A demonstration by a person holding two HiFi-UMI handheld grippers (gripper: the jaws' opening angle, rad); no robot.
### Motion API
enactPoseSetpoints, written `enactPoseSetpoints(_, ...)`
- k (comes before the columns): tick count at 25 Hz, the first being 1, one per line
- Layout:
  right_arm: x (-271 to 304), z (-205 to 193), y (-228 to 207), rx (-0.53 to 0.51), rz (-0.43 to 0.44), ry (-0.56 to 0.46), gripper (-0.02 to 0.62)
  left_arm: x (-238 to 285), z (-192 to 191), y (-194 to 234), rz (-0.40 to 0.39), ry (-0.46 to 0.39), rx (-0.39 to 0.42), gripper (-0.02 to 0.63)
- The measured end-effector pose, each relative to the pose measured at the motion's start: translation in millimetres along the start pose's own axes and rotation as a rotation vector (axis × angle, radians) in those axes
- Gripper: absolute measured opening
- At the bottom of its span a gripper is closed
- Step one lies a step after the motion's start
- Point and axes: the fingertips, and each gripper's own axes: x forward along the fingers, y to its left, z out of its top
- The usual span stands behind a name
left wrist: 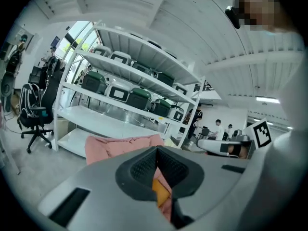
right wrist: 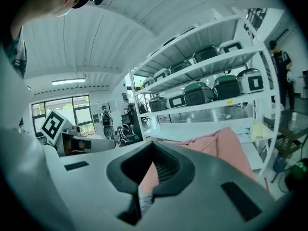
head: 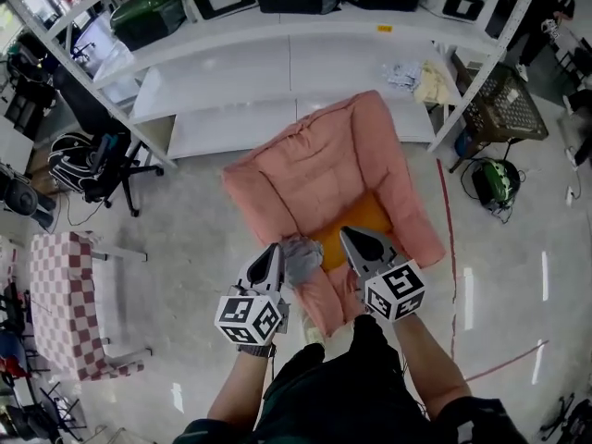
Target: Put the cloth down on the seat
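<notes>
A pink armchair (head: 314, 165) stands in front of me with an orange seat cushion (head: 370, 218). A small grey cloth (head: 302, 259) lies crumpled at the front left of the seat, against the chair's left arm. My left gripper (head: 275, 250) hovers just left of the cloth and beside it. In the left gripper view its jaws (left wrist: 156, 150) meet with nothing between them, and orange cushion shows through the gap below. My right gripper (head: 348, 235) is over the seat's front, right of the cloth. Its jaws (right wrist: 153, 144) are shut and hold nothing.
White shelving (head: 277, 72) with green and white containers runs behind the chair. A wire basket (head: 504, 104) stands at the right, a black office chair (head: 102, 169) at the left, and a checkered stool (head: 65, 303) near left. A red line (head: 450, 248) marks the floor.
</notes>
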Motion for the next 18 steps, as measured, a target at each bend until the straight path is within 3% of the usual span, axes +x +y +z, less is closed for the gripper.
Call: enactPoseSetpoints(18, -67, 134, 1, -0.131, -0.073, -0.203, 0.004, -29, 127, -79, -0.095, -0.176, 0.132, 0.006)
